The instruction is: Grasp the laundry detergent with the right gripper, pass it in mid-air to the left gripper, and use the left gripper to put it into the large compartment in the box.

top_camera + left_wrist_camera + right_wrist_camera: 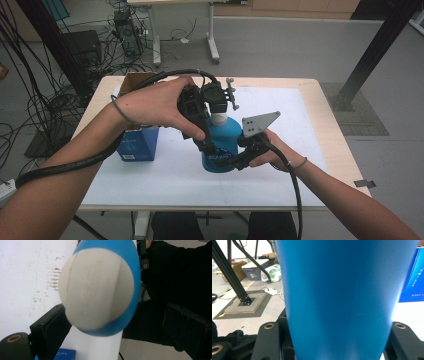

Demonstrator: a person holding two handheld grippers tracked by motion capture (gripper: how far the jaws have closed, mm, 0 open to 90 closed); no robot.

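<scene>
High view: hands (150,105) flanking bottle (222,145)

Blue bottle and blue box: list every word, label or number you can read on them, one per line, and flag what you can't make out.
Blue bottle: white print low on its front, partly behind the right gripper; too blurred to read.
Blue box: white print on its front, too small to read in the high view.
Blue box, right gripper view: a few white characters down its side, too blurred to read.
White cap: no text.
</scene>
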